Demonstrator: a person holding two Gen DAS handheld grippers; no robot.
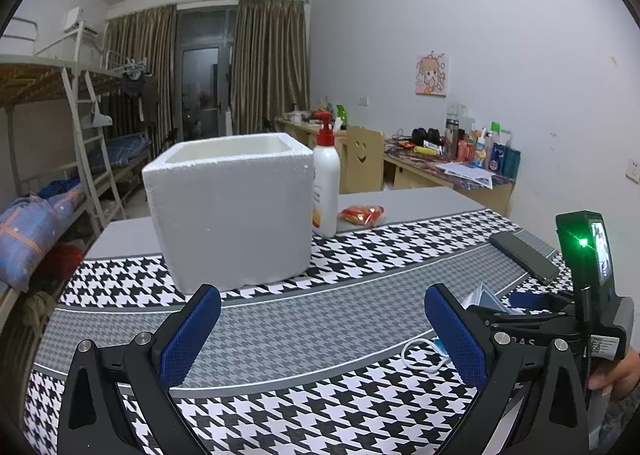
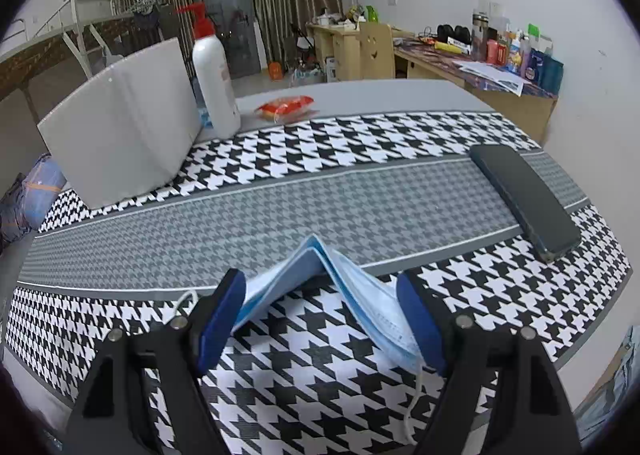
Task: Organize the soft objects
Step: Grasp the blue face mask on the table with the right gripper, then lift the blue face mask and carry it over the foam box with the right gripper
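A light blue face mask [image 2: 320, 283] stands folded like a tent on the houndstooth cloth [image 2: 320, 195]. My right gripper [image 2: 320, 282] is open and straddles it, one blue pad at each end of the mask, and a white ear loop [image 2: 414, 395] trails beside the right finger. In the left wrist view the mask's peak [image 1: 484, 295] and a loop [image 1: 420, 359] show just right of my left gripper [image 1: 322, 295]. That gripper is open and empty above the grey band of the cloth. A white foam box [image 1: 228, 215] with an open top stands behind it.
A white pump bottle [image 1: 326, 183] and a red snack packet [image 1: 362, 214] sit beside the box. A dark phone [image 2: 524, 199] lies at the right of the cloth. Bunk beds stand far left, cluttered desks along the right wall.
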